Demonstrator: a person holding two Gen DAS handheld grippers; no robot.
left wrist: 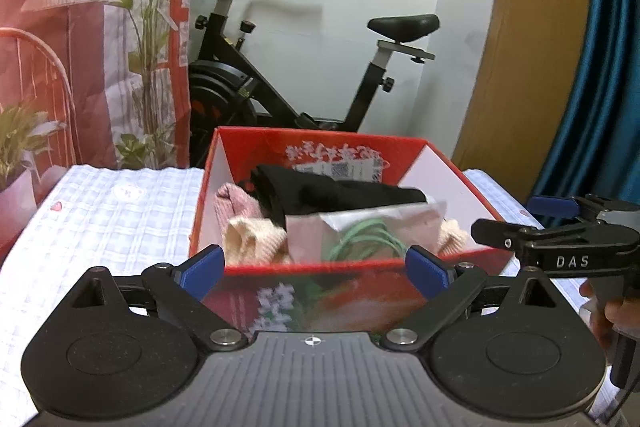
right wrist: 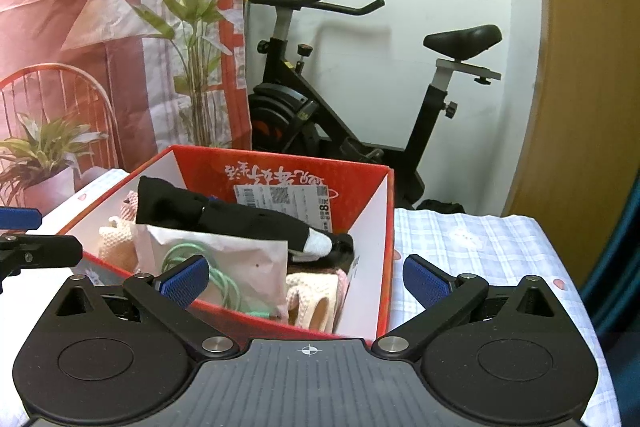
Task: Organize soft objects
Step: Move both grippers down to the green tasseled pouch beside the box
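A red cardboard box [left wrist: 476,199] [right wrist: 380,227] stands on the checked tablecloth. Inside lie a black cloth [left wrist: 336,193] [right wrist: 240,219], cream knitted pieces [left wrist: 256,239] [right wrist: 312,299], a pink knitted piece [left wrist: 234,197] and a clear bag with a green cord [left wrist: 360,239] [right wrist: 224,267]. My left gripper [left wrist: 312,273] is open and empty in front of the box's near wall. My right gripper [right wrist: 306,279] is open and empty over the box's near right corner; it also shows at the right of the left wrist view [left wrist: 560,239].
A black exercise bike [left wrist: 280,99] [right wrist: 340,115] stands behind the table. A red printed backdrop with plants [left wrist: 92,47] [right wrist: 120,27] hangs at the left. A wooden door [left wrist: 532,47] and blue curtain [left wrist: 608,67] are at the right. The checked tablecloth [left wrist: 112,219] [right wrist: 480,251] spreads around the box.
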